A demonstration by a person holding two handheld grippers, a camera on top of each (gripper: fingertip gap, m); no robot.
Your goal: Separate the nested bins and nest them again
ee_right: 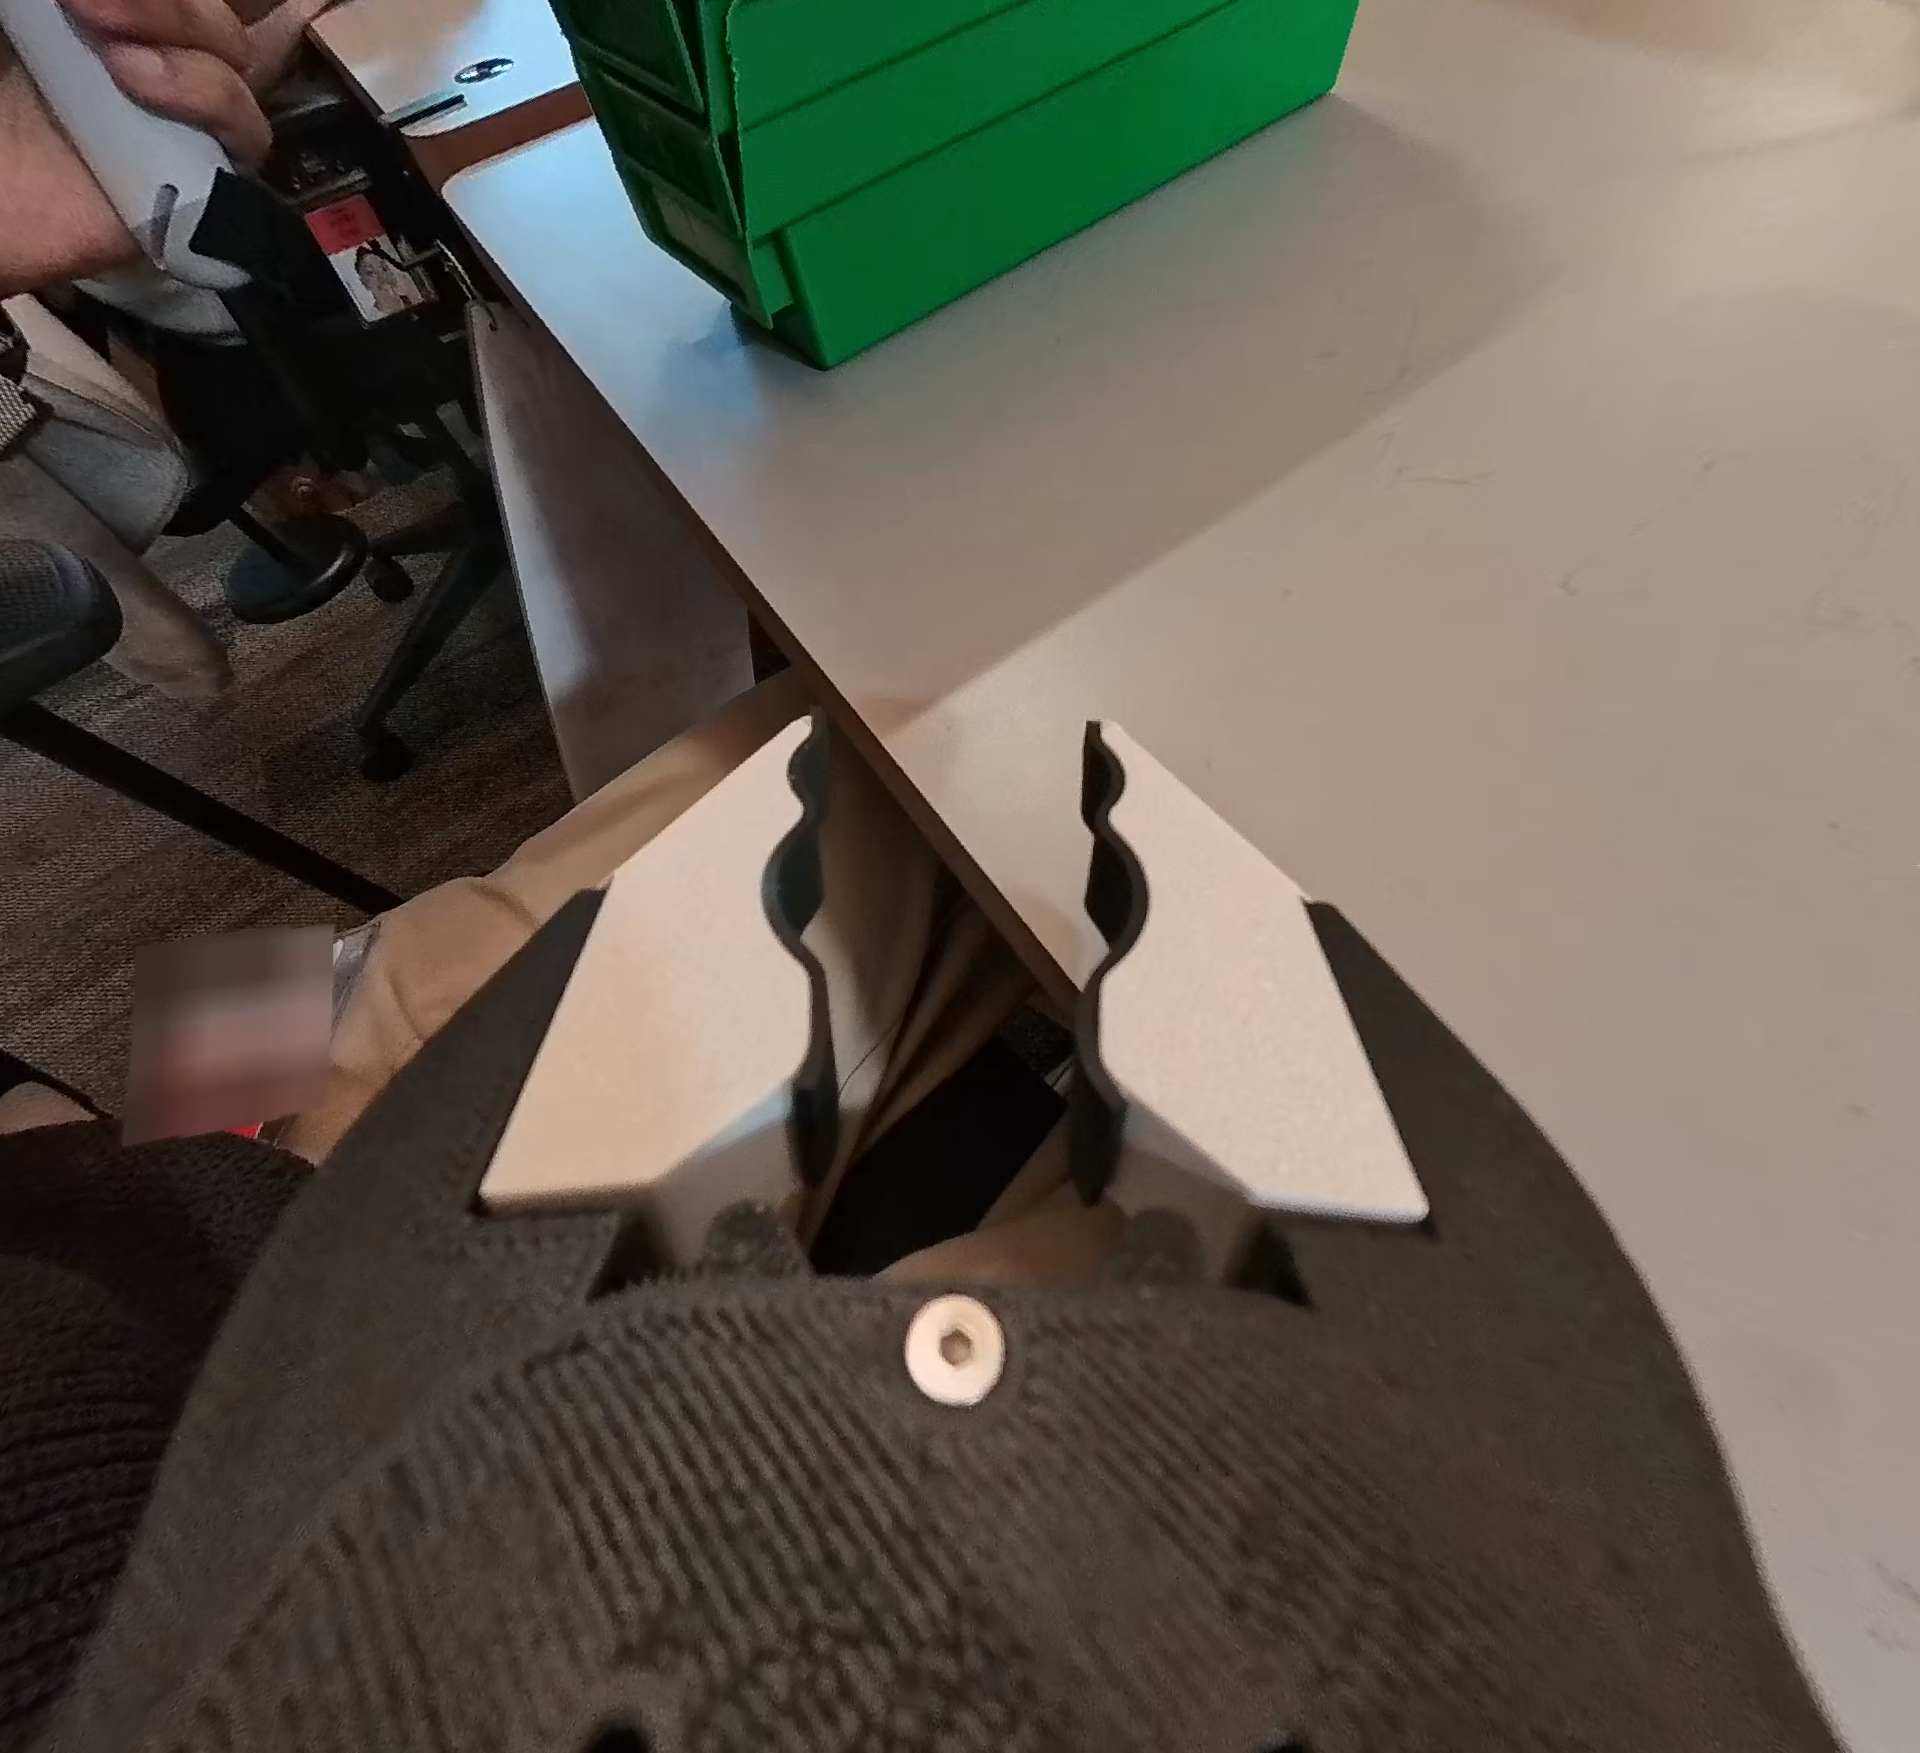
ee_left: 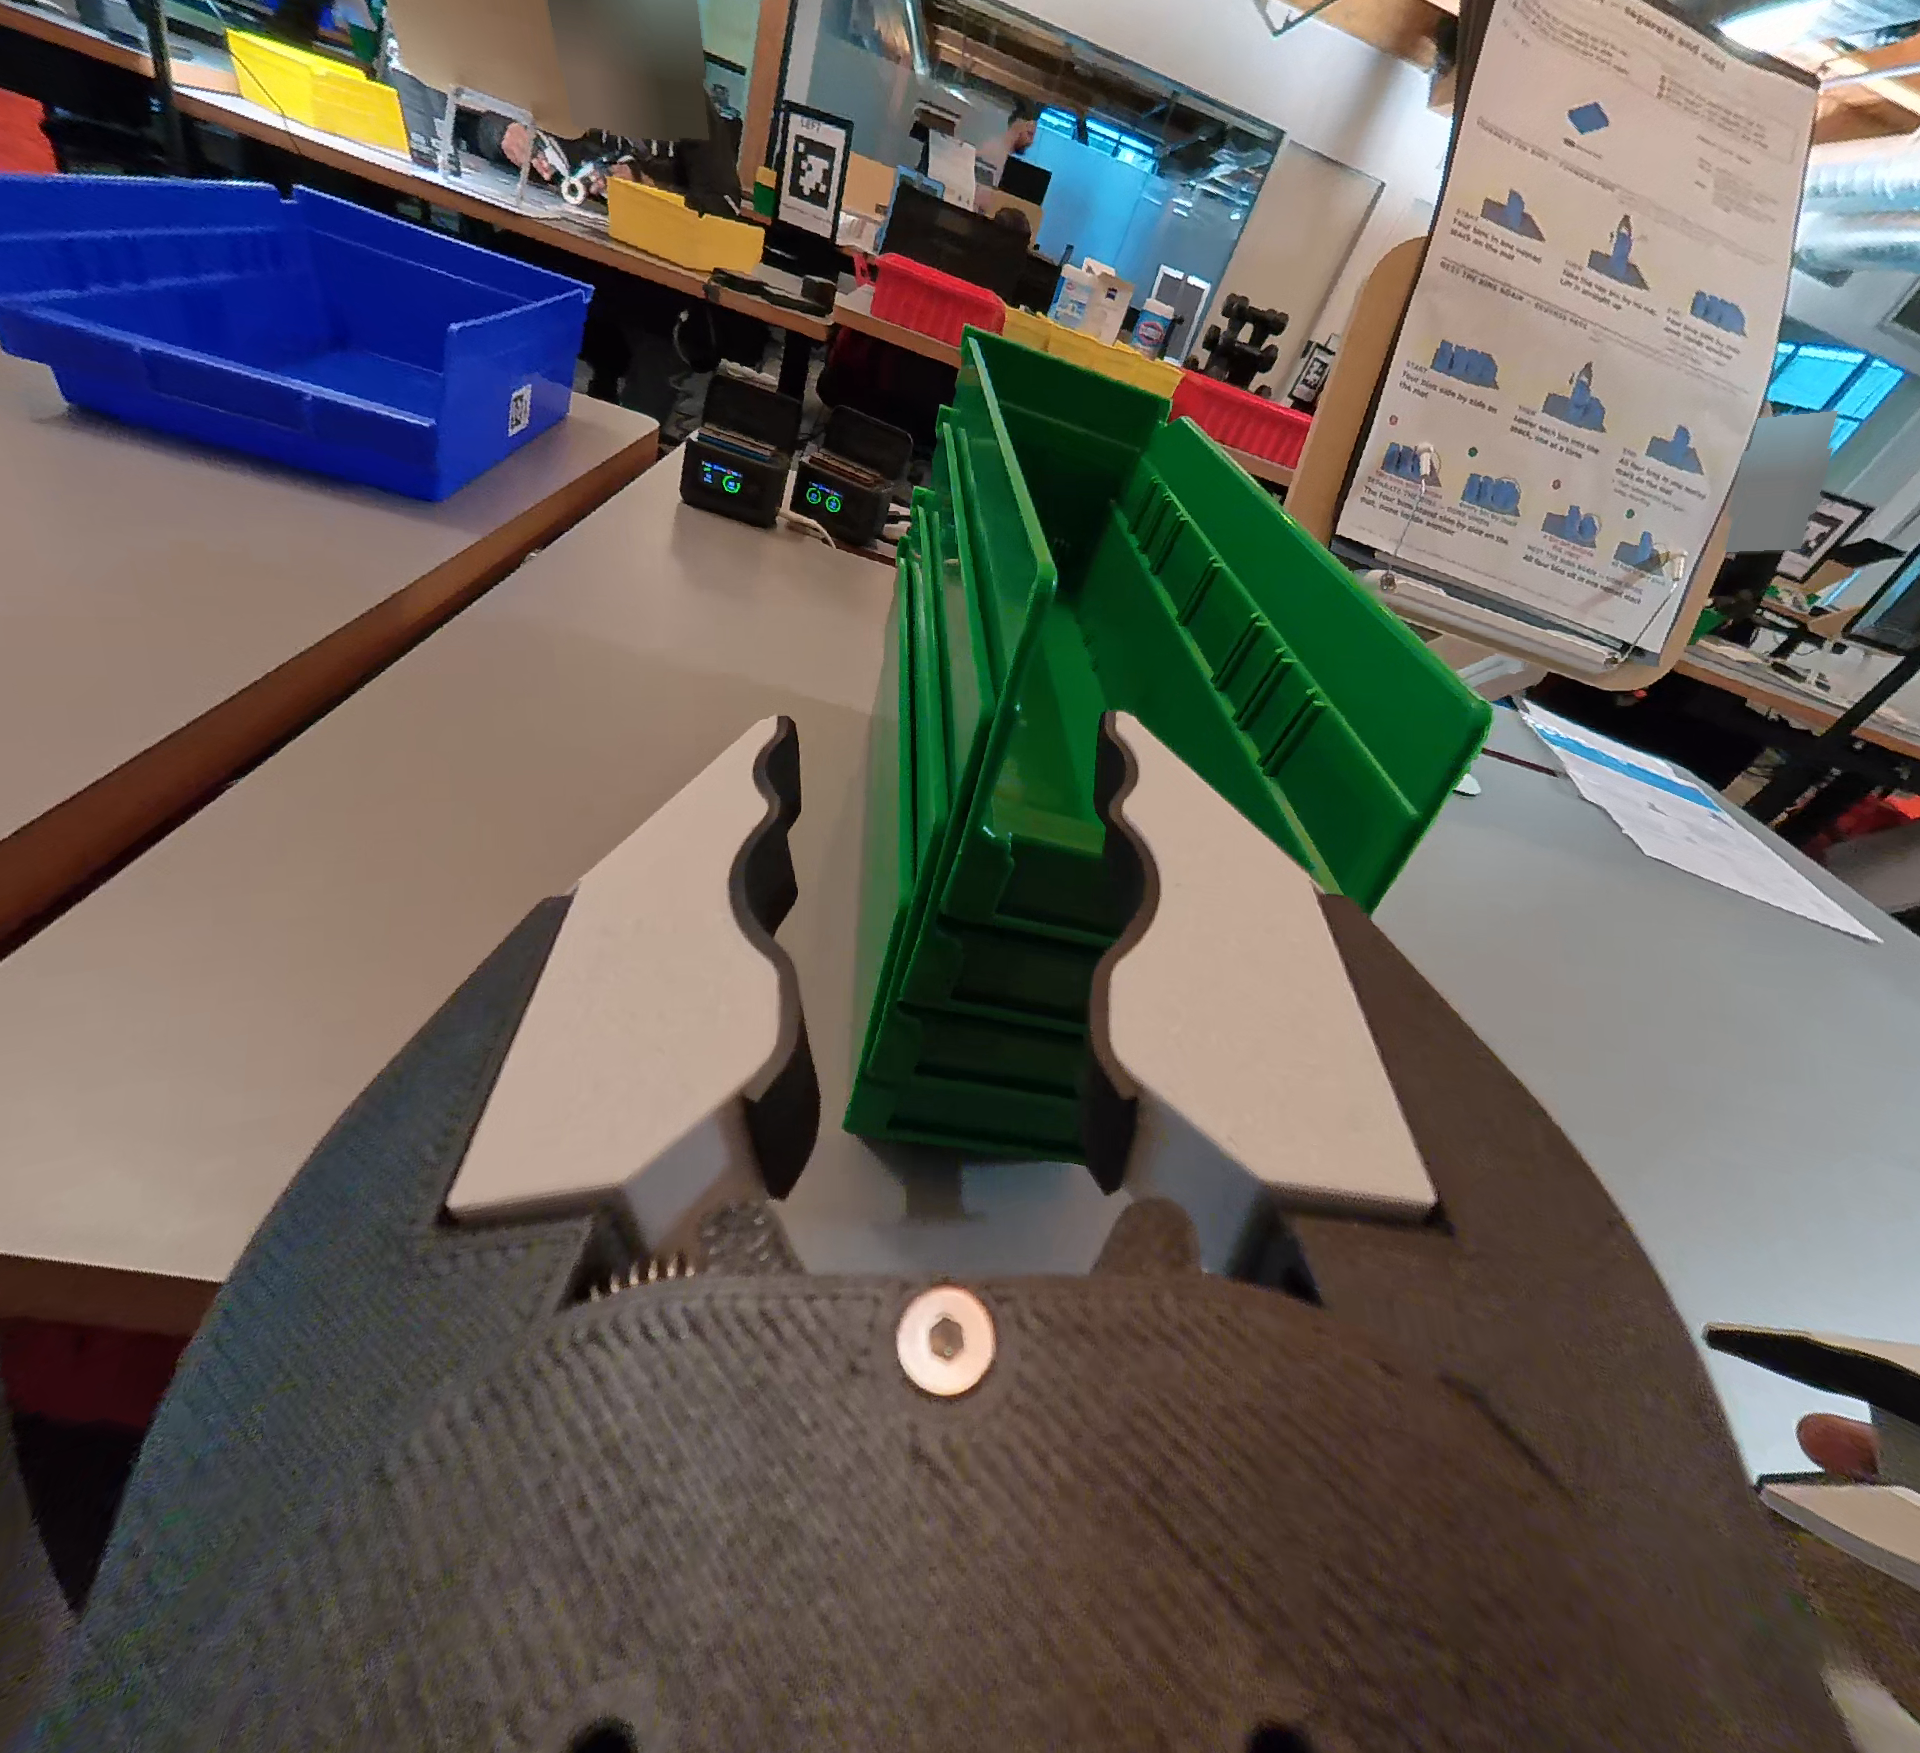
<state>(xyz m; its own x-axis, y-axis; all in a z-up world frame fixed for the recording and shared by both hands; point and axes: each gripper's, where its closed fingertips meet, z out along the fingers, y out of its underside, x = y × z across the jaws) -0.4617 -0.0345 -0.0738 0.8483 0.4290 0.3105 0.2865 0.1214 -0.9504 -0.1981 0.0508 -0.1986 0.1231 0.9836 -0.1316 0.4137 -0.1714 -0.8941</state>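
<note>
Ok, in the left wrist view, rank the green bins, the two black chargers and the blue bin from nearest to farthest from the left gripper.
From the left gripper:
1. Green bins, nested, between its fingers.
2. Black chargers, straight ahead at the table's far edge.
3. Blue bin, far left on the neighbouring table, roughly as far as the chargers, so that order is uncertain.

Green bins [ee_left: 997,768] ahead — table [ee_right: 1455,664] rightward bare.

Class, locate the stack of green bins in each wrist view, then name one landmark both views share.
Left wrist view: stack of green bins centre frame, between the left tongs.
Right wrist view: upper centre, cut off at the top.
Shared landmark: the grey table.
</note>
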